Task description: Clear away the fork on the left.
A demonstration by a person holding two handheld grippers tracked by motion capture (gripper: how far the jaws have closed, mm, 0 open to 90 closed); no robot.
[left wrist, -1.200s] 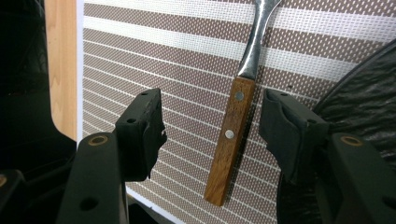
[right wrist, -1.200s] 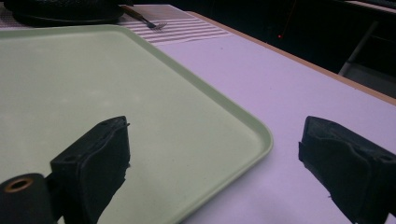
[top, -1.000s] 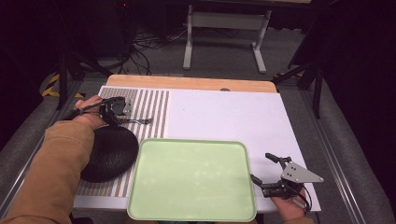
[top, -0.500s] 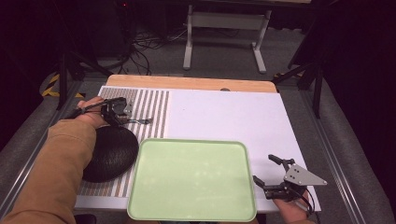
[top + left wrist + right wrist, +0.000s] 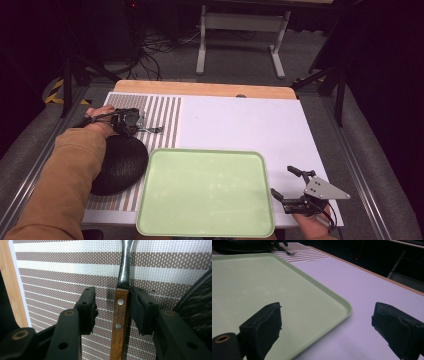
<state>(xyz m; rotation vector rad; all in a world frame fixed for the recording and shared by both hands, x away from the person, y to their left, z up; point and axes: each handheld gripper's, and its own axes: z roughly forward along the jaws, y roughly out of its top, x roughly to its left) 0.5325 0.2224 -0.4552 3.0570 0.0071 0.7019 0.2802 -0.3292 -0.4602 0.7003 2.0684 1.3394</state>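
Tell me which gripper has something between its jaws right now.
The left gripper: a wooden-handled fork lies between its jaws on the striped mat. The right gripper stands open beside the green tray, with nothing between.

Your right gripper [image 5: 325, 327] has its two black jaws spread wide with nothing between them. The left jaw sits over the pale green tray [image 5: 257, 287]; the right jaw is over the white surface [image 5: 352, 282]. The tray's rounded corner lies between the jaws. Far back at top left, a fork [image 5: 288, 251] lies on a striped mat [image 5: 305, 254], beside a dark round thing [image 5: 242, 246], too dim to identify.
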